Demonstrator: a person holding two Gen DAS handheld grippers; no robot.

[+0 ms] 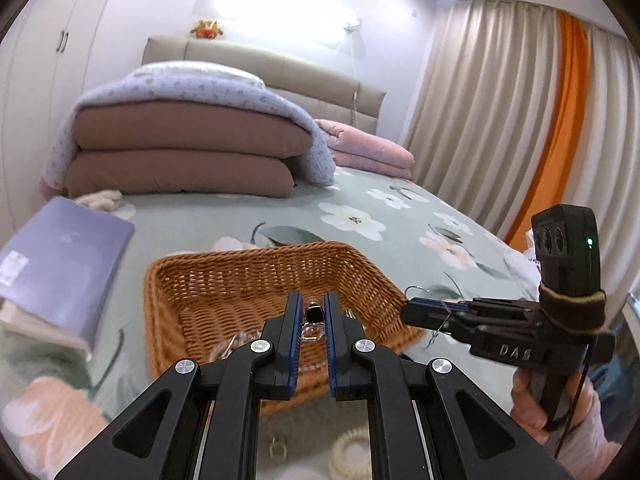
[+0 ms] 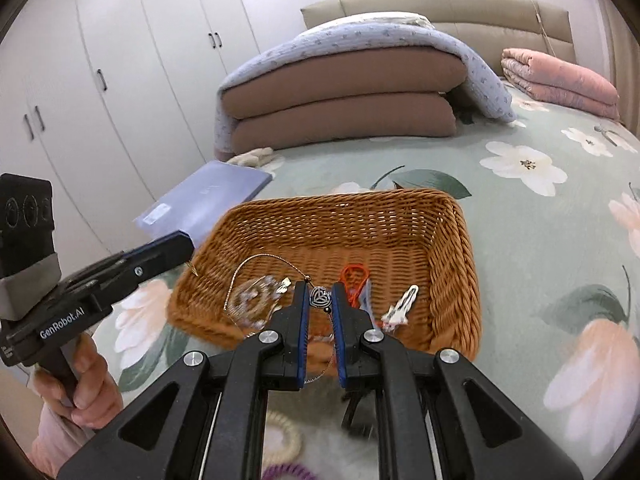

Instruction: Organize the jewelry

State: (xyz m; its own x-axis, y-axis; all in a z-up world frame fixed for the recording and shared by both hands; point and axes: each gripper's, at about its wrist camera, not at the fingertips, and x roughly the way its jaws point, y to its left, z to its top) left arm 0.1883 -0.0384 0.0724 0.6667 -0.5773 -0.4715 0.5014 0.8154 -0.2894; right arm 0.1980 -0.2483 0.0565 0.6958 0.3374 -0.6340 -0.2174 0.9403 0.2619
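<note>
Over on the far left of the bed [image 1: 400,208], a purple book [image 1: 64,256] lies flat on the floral sheet, just beside the wicker basket [image 1: 240,268].

Moving in: the left claw [image 1: 312,304] hangs over the basket's near side, its jaws drawn close around a small ring with a dark stone [image 1: 313,313]. The ring sits right between the blue pads, at their tips; whether the pads actually touch it, I cannot tell.

Now the right wrist view. A clear packet [image 2: 256,300] lies on the basket floor at the left, with a thin chain looping over it. The right claw [image 2: 320,298] is pinching a necklace [image 2: 320,297], its round silver pendant caught between the fingertips and the chain trailing back down between the fingers. This claw also hovers over the basket's near edge.

Further right inside the basket: an orange clip [image 2: 354,278], then a white hair clip [image 2: 402,304] near the right wall.

Below both claws, outside the basket, a cream coil hair tie [image 2: 282,436] rests on the bed.
</note>
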